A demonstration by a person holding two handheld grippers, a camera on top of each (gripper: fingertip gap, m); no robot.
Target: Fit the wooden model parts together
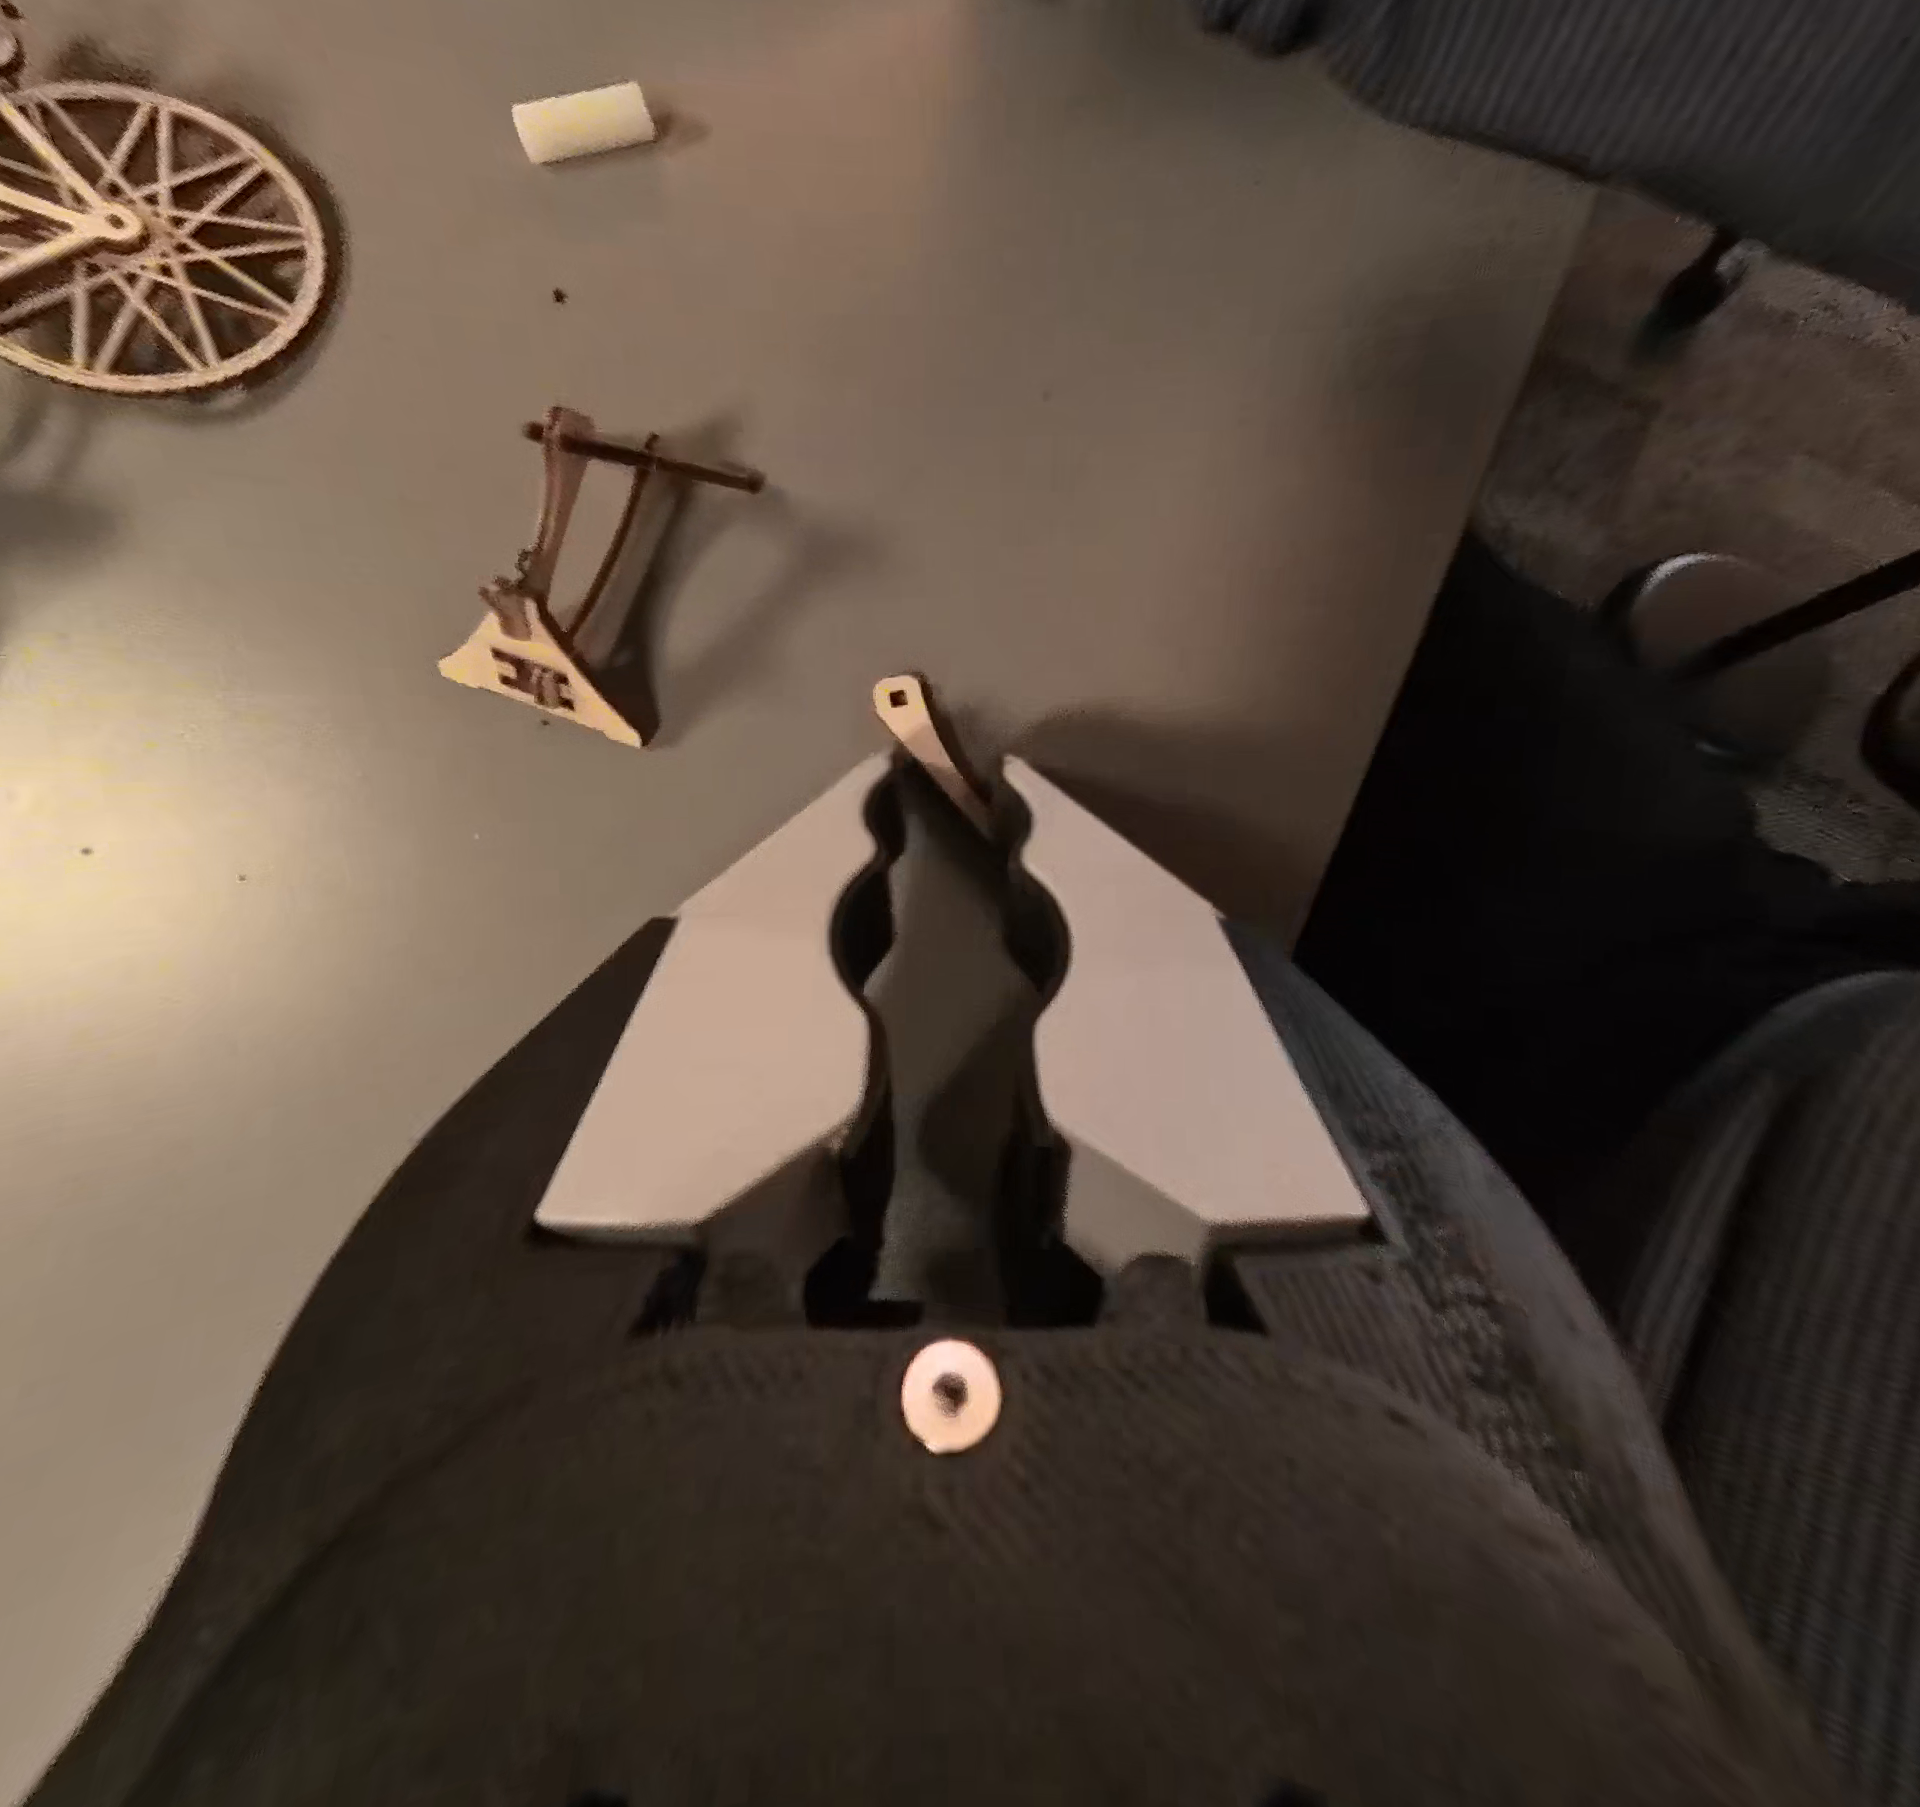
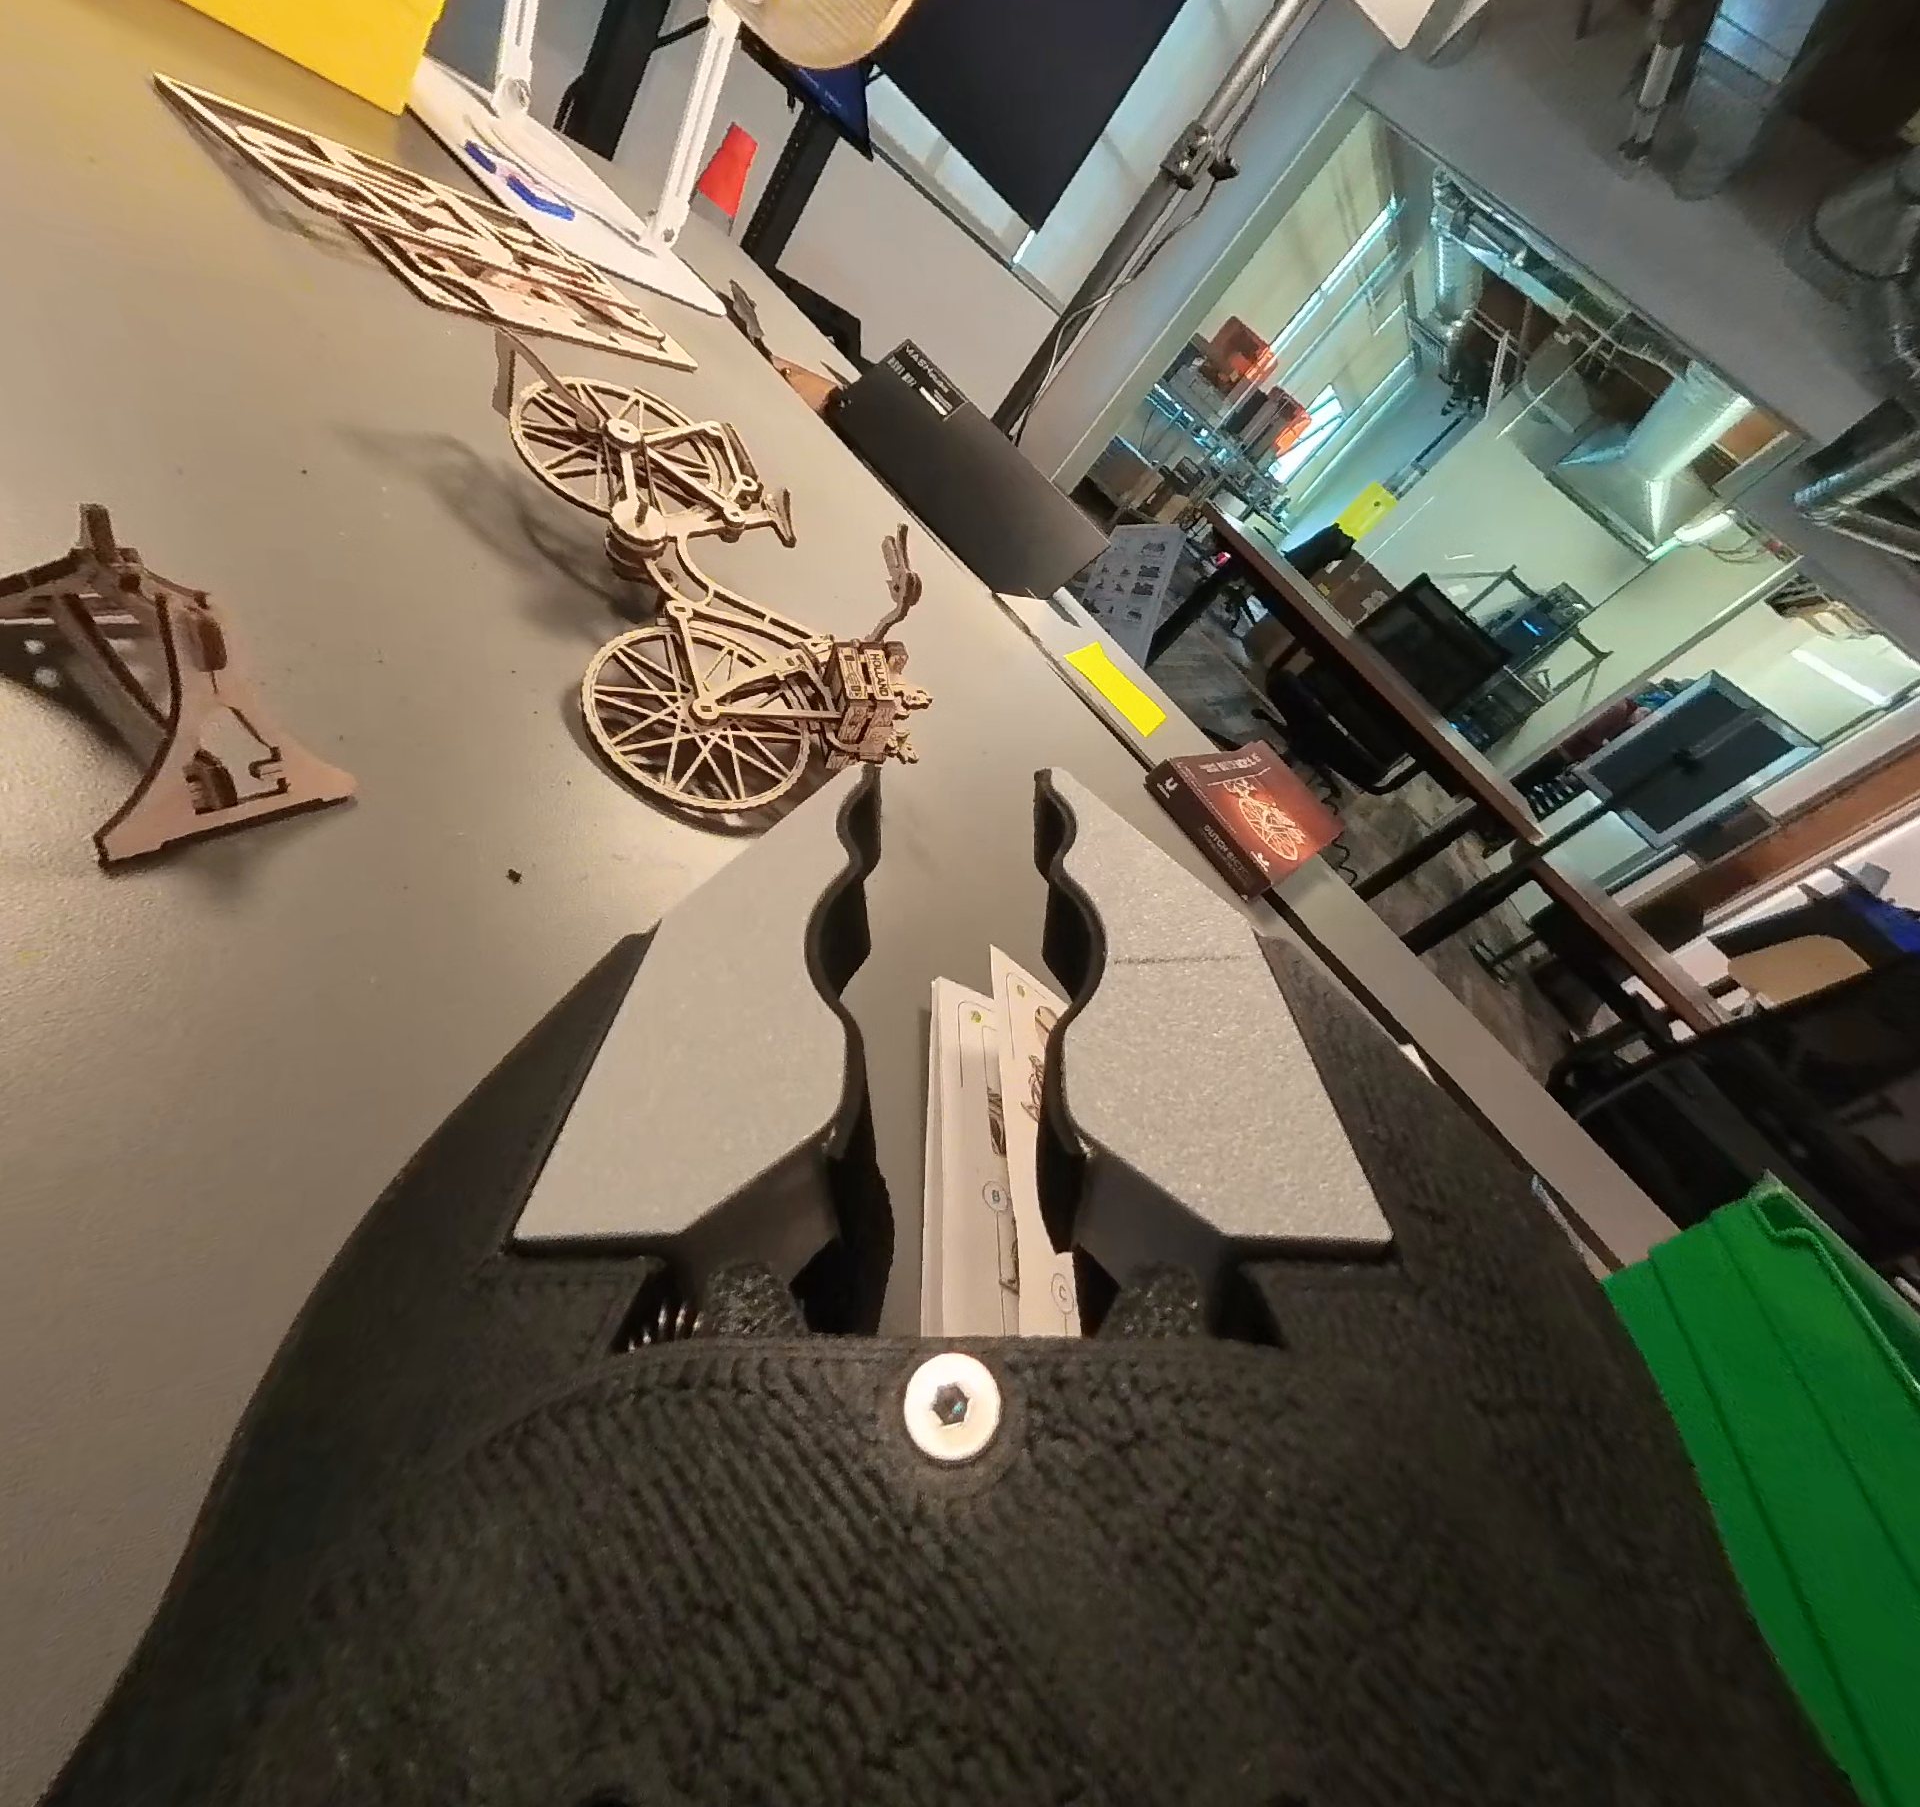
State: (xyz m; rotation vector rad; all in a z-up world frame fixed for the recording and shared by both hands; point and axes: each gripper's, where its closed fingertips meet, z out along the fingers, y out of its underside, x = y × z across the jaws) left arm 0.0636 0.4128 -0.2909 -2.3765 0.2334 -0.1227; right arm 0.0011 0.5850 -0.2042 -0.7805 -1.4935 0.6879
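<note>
While empty right tool (image 2: 951,801) gapes, wooden strip (image 1: 928,744) in left tool's (image 1: 940,770) pinch.

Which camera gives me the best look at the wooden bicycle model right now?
The right wrist view: the wooden bicycle lies on its side on the grey table, both wheels, frame and handlebars visible beyond the open right tongs. The left wrist view catches only one spoked wheel at its edge.

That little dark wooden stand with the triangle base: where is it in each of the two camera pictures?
Left wrist view: the wooden stand sits left of centre on the grey table, just beyond the left gripper.
Right wrist view: it sits at the left edge.
Shared landmark: the wooden bicycle; its wheel shows at the upper left in the left view.
</note>
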